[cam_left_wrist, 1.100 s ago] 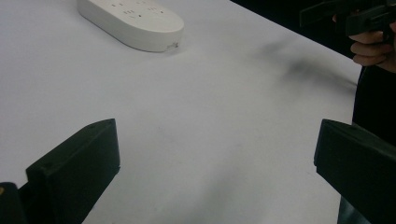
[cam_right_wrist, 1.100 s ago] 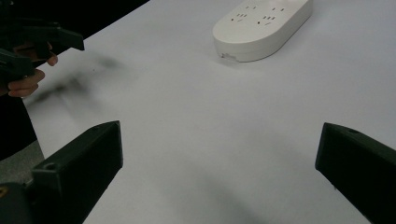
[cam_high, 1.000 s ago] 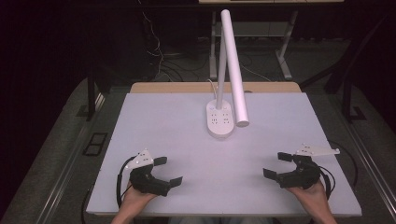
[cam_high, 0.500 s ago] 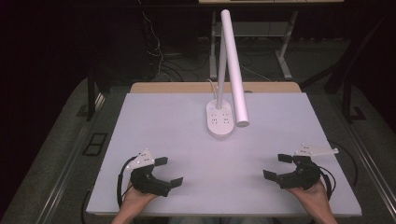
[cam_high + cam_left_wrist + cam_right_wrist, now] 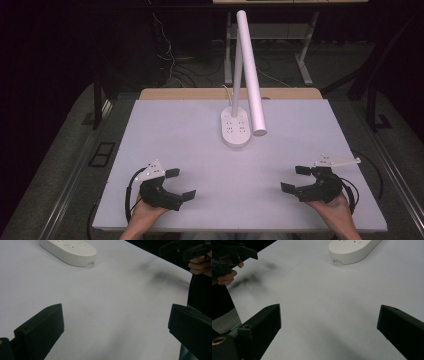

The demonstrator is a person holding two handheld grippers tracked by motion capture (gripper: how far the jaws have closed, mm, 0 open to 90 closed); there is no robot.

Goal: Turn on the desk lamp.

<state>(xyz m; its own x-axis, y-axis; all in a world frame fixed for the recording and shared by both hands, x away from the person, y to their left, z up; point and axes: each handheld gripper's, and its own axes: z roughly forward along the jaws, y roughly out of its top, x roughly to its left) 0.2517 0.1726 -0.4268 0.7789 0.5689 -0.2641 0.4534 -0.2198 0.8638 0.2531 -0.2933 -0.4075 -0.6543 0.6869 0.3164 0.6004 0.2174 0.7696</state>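
While the person's two forearms reached in from the near edge, one flat white rectangular table [image 5: 200, 150] lay under the fixed camera with a single thing standing on it: one white desk lamp with an oval base [image 5: 236, 129], set toward the far middle of the tabletop. One slim upright post [image 5: 234, 95] rose from the back of that base, and one long white tube-shaped lamp head [image 5: 251, 70] slanted down from the top, its round end hanging just over the base's right side. The base carried several small socket-like markings on its top, too small to count with certainty. Two black two-jaw grippers were in play, one per hand. The left gripper [image 5: 176, 185] sat at the near left corner region of the table, its jaws spread wide with nothing between them; in the left gripper view the two black jaws stood far apart over bare white surface, with the lamp base [image 5: 68, 251] ahead. The right gripper [image 5: 295, 179] sat at the near right, likewise spread and empty, and the right gripper view showed the base [image 5: 352, 248] beyond its parted jaws. Both grippers were well apart from the lamp and from each other. One pale wooden strip [image 5: 190, 93] showed along the table's far edge.
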